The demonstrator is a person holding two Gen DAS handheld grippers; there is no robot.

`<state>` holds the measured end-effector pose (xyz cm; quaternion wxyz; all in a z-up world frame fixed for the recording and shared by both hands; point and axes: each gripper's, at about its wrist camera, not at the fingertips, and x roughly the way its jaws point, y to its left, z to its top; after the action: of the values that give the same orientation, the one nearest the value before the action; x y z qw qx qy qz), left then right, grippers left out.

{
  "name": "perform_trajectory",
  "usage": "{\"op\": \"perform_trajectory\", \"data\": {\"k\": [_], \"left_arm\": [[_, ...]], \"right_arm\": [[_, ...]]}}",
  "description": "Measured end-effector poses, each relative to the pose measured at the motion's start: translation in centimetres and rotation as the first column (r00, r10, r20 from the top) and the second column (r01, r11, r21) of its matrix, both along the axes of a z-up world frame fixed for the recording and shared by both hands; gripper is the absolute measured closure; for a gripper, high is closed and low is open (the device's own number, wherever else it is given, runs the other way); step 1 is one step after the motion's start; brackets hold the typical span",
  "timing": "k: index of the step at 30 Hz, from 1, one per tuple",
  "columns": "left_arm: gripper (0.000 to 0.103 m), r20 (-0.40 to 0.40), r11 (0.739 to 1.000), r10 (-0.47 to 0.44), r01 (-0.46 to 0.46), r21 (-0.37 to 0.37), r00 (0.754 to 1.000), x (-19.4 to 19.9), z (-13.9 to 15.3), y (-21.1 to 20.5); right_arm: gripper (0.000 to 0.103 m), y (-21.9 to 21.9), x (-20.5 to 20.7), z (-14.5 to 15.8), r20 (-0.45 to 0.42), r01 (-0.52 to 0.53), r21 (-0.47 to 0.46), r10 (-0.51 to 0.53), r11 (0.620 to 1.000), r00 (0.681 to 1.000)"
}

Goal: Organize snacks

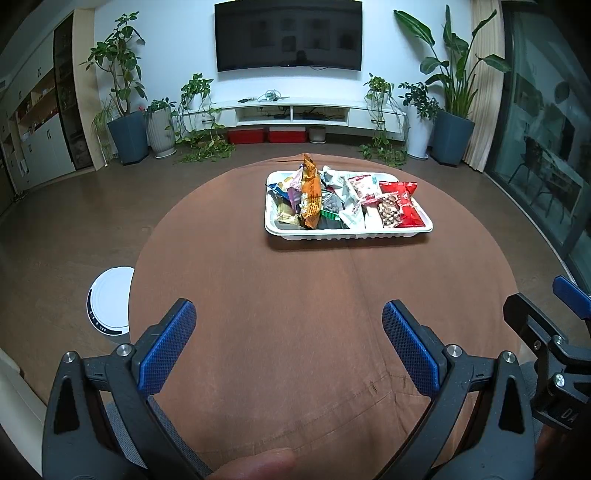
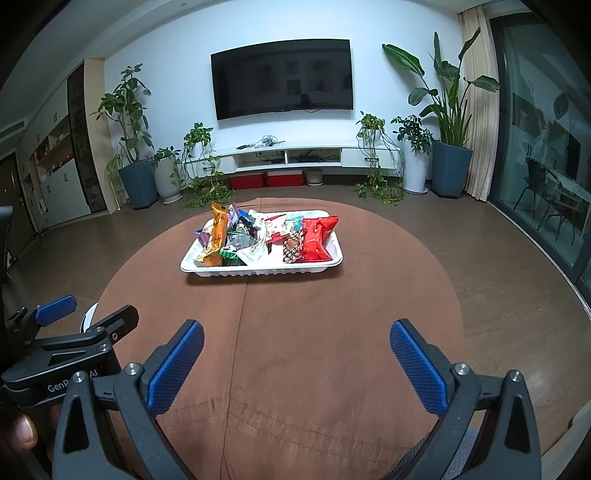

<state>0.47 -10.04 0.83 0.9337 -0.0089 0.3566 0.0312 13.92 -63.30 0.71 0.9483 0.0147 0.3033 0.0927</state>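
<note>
A white tray stands on the far half of a round table with a brown cloth. It holds several snack packets, among them an upright orange packet and a red packet. The tray also shows in the right wrist view, with the orange packet and the red packet. My left gripper is open and empty over the near part of the table. My right gripper is open and empty, also near the table's front, to the right of the left one.
A white round robot vacuum sits on the floor left of the table. Behind the table are a wall TV, a low white TV shelf, red boxes and several potted plants. A glass door is on the right.
</note>
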Motion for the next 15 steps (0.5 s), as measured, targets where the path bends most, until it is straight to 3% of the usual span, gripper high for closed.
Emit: {"op": "perform_trajectory", "data": {"k": [15], "left_arm": [[0.001, -0.002, 1.000, -0.001, 0.001, 0.001, 1.000, 0.40, -0.16, 0.05]], "right_arm": [[0.000, 0.12, 0.06, -0.18, -0.007, 0.000, -0.001, 0.000, 1.000, 1.000]]}}
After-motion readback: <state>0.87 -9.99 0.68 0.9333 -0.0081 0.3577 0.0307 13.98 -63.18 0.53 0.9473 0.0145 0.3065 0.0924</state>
